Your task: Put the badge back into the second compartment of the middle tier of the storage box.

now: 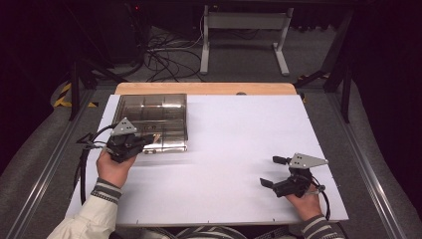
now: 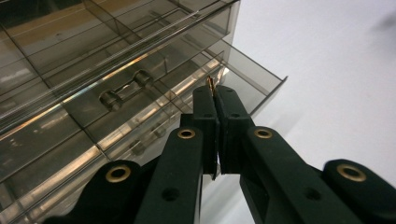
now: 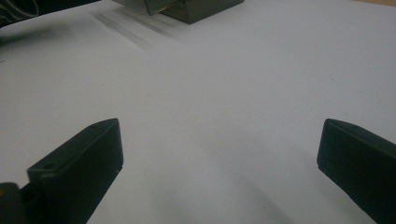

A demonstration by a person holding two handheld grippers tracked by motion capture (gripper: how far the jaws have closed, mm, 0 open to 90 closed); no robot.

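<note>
The left gripper (image 2: 215, 93) pinches a tiny brass part (image 2: 210, 85), mostly hidden between its jaws, over the smoky organizer box (image 2: 116, 60). The right gripper (image 1: 278, 172) rests spread wide.

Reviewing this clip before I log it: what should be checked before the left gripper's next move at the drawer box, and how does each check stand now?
1. Left gripper shut on the small brass-coloured piece: ok, jaws pressed together with its tip showing.
2. Drawer of the smoky plastic drawer box pulled open: ok.
3. Piece over the open drawer: cannot tell.
4. Drawer contents: cannot tell.
5. Right gripper out of the way: ok, open, apart from the box over the white table.
</note>
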